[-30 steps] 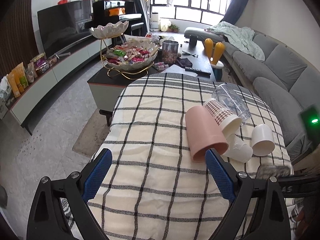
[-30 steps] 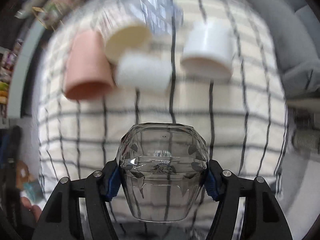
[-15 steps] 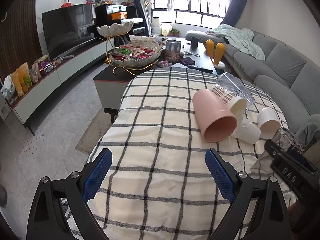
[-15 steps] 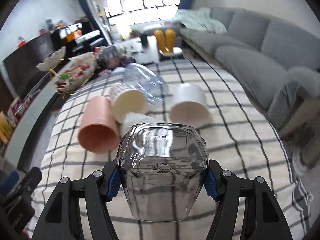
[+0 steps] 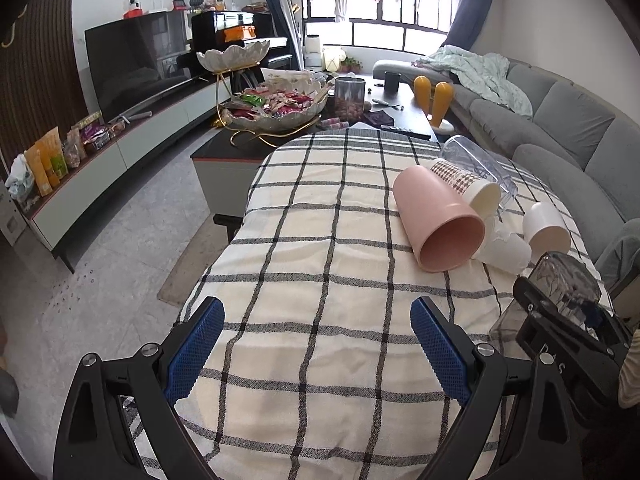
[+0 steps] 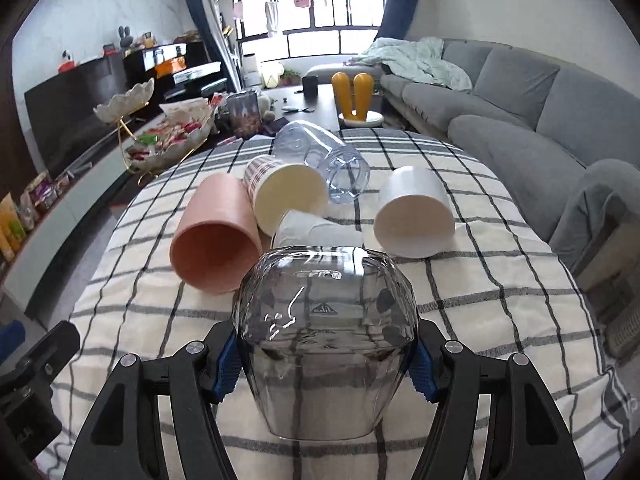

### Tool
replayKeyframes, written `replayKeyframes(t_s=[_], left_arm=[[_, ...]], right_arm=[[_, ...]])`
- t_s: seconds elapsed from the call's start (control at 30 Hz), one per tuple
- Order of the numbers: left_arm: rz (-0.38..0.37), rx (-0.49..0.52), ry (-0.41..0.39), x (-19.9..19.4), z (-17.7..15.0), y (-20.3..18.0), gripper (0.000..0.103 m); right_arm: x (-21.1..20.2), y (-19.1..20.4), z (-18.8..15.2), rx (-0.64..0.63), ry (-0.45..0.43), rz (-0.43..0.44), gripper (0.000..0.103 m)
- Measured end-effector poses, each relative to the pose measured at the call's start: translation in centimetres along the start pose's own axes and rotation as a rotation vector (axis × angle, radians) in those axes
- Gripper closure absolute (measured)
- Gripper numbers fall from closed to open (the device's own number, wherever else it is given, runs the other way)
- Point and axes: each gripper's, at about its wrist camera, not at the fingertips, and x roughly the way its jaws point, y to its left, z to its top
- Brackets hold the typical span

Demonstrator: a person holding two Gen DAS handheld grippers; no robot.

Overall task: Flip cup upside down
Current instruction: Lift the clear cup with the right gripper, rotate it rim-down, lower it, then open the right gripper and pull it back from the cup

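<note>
My right gripper [image 6: 324, 356] is shut on a clear faceted cup [image 6: 325, 344], base up and mouth down at the checked tablecloth [image 6: 480, 320]. The cup [image 5: 568, 284] and right gripper also show at the right edge of the left wrist view. My left gripper [image 5: 316, 354] is open and empty above the near part of the cloth. A pink cup [image 6: 214, 236], a patterned paper cup [image 6: 286, 196], a clear plastic cup [image 6: 320, 164], a small white cup [image 6: 312, 232] and a white cup [image 6: 414, 210] lie on their sides beyond.
A grey sofa [image 6: 520, 120] runs along the right. A dark coffee table [image 5: 248, 148] with a snack bowl stand [image 5: 276, 108] lies beyond the table's far edge. A TV unit [image 5: 132, 76] lines the left wall.
My right gripper has tilted level and lowered the clear cup toward the cloth, base up. The left gripper has drawn back slightly and stays open.
</note>
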Motion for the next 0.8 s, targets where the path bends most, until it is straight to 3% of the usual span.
replayKeyframes(t_s=[0.4, 0.8], left_arm=[[0.007, 0.01, -0.03, -1.9, 0.5, 0.0, 0.007], [-0.015, 0.024, -0.099, -6.5, 1.5, -1.4, 0.002]], right_arm=[[-2.2, 0.1, 0.4, -0.016, -0.024, 0.024, 0.026], [-9.5, -2.0, 1.8, -0.043, -0.104, 0.002, 0.008]])
